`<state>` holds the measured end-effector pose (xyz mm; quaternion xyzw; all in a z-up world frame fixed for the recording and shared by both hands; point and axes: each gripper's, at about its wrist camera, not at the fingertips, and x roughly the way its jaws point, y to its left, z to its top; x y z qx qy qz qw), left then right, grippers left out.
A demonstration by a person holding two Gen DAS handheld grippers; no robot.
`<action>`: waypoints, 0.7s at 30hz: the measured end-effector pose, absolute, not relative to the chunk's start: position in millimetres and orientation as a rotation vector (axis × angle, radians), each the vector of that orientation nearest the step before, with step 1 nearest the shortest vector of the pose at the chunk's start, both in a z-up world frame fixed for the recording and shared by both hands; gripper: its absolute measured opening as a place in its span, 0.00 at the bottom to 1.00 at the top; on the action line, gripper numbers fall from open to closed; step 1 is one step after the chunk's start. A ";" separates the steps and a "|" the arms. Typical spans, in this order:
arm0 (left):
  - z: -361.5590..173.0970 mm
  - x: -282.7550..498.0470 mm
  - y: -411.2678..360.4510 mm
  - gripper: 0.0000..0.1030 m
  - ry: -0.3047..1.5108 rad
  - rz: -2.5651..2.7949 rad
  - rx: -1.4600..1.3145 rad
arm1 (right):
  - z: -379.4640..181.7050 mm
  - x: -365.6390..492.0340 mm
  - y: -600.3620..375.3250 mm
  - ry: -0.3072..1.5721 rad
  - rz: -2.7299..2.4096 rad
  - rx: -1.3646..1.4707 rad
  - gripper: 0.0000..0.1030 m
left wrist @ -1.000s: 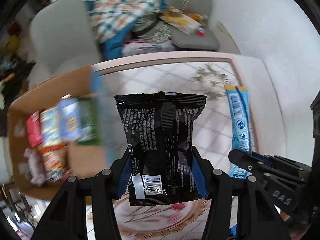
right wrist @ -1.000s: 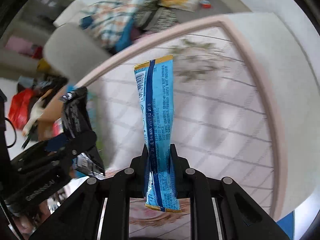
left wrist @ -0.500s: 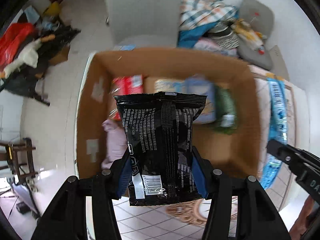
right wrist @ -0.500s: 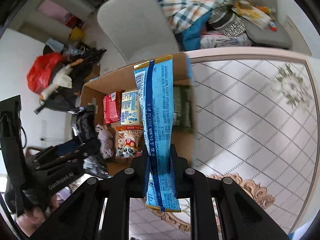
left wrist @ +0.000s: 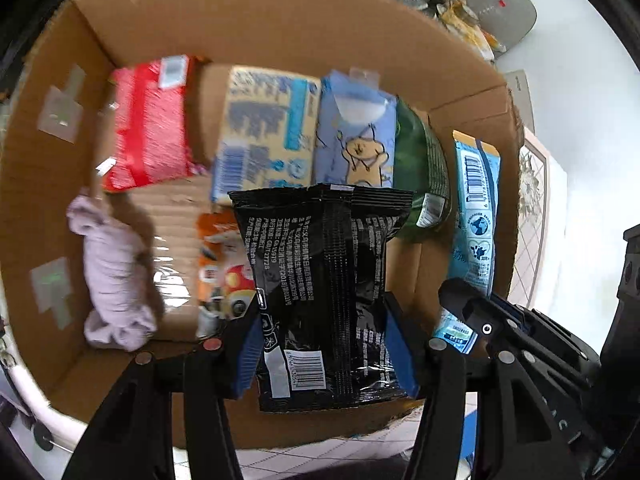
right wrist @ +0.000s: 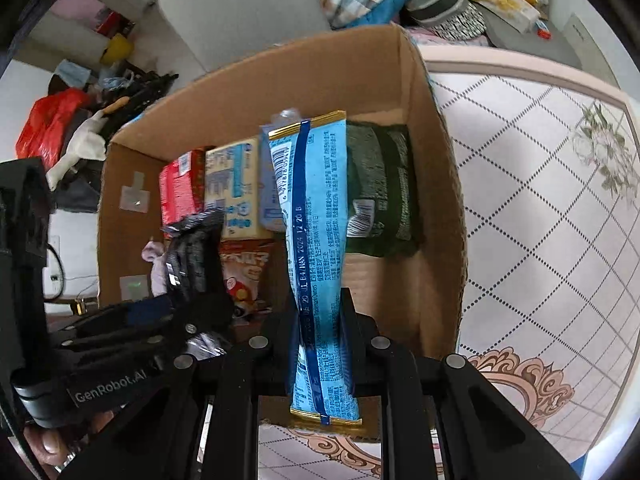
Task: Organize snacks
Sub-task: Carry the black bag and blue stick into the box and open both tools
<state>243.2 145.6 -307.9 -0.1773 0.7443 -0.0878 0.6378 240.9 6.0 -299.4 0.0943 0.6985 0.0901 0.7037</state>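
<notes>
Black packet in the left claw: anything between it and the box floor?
Partly. The black packet hangs over the cardboard box, with the orange snack bag lying on the floor just left of it. Bare floor shows right of it, below the green packet. The left claw's jaws are opening.

Both wrist views look steeply down, close, into one cardboard box (left wrist: 280,20).

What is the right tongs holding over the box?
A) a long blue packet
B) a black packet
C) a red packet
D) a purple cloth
A: the right tongs are shut on the long blue packet, which sticks out above the cardboard box; the black packet sits in the left tongs.
</notes>
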 end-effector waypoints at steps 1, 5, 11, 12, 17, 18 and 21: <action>-310.6 243.8 143.6 0.52 1.711 -0.207 -0.402 | -302.4 241.5 3.7 1.561 0.202 0.211 0.18; -316.5 244.3 138.6 0.52 1.751 -0.217 -0.400 | -303.7 239.3 -3.4 1.579 0.182 0.210 0.24; -308.0 240.0 135.1 0.64 1.721 -0.199 -0.354 | -293.2 234.5 -8.9 1.569 0.173 0.185 0.46; -304.1 239.2 135.5 0.71 1.712 -0.195 -0.348 | -288.7 234.4 -7.2 1.567 0.171 0.180 0.48; -285.3 233.8 144.8 0.89 1.660 -0.168 -0.337 | -273.2 233.2 -12.7 1.548 0.178 0.168 0.54; -279.7 231.7 148.6 0.90 1.643 -0.166 -0.342 | -269.0 232.1 -13.3 1.539 0.177 0.156 0.55; -264.4 220.3 167.5 0.91 1.604 -0.134 -0.324 | -260.4 226.7 -13.2 1.524 0.177 0.118 0.55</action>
